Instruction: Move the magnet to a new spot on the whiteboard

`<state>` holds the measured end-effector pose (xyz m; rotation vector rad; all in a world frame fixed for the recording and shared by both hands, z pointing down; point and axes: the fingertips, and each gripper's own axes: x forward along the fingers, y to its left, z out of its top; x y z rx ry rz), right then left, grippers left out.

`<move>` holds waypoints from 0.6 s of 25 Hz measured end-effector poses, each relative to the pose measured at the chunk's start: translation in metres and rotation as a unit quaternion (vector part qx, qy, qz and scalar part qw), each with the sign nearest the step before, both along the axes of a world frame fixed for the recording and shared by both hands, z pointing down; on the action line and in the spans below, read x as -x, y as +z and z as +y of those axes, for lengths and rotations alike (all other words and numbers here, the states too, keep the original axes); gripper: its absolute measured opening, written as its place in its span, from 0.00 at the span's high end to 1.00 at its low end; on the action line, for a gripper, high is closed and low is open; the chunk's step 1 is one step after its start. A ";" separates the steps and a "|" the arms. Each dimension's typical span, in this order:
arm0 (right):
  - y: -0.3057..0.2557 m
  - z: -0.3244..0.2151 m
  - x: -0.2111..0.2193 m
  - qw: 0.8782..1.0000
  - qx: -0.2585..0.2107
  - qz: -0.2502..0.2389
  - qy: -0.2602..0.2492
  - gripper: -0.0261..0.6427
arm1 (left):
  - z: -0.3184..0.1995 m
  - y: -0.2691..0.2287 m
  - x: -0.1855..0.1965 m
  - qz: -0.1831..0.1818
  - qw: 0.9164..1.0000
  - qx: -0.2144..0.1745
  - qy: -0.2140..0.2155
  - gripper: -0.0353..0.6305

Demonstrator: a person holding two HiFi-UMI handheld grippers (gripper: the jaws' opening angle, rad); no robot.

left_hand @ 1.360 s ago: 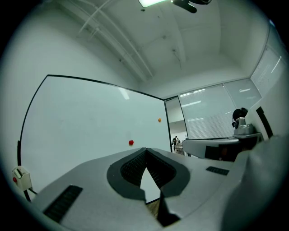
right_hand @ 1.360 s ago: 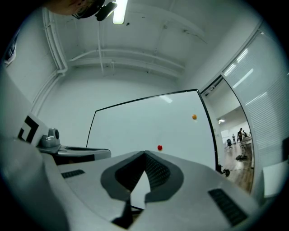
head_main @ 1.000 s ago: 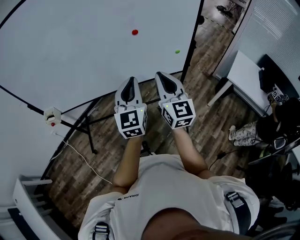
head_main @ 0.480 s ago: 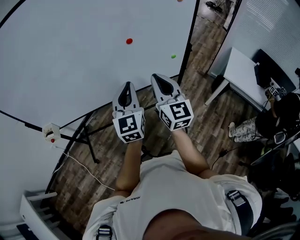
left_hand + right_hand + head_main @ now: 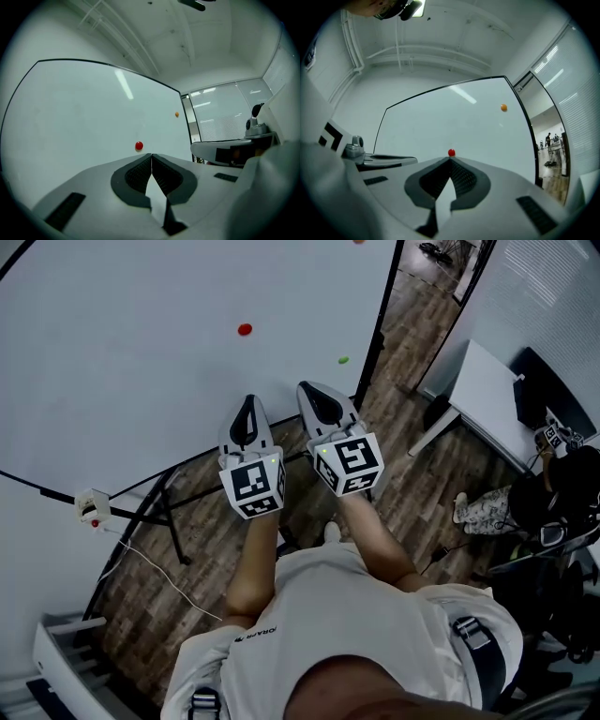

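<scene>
**Both hand-held grippers now nearer the board, magnet untouched**

Small round red magnet (image 5: 245,330) is stuck on the large white whiteboard (image 5: 122,381), mid-board, clear of both tools. Second small round magnet (image 5: 343,360), green in the head view, sits near the board's right edge. Left hand-held gripper (image 5: 151,155) and right hand-held gripper (image 5: 450,160) are side by side, pointing at the board, jaws pressed together with nothing between them.

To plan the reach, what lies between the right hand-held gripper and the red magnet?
Nothing stands there. In the head view only bare whiteboard shows between the right hand-held gripper and the red magnet; the right gripper view agrees.
</scene>
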<state>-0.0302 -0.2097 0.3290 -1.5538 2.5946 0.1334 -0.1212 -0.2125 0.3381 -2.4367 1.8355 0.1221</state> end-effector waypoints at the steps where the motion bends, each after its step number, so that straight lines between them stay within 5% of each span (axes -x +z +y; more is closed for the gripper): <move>1: 0.000 -0.004 -0.002 1.000 -0.001 -0.001 -0.003 0.96 | -0.004 -0.001 -0.002 -0.001 1.000 0.000 -0.004 0.94; 15: 0.002 -0.048 -0.026 0.999 0.000 -0.006 -0.049 0.96 | -0.045 0.000 -0.023 -0.006 0.998 0.002 -0.056 0.94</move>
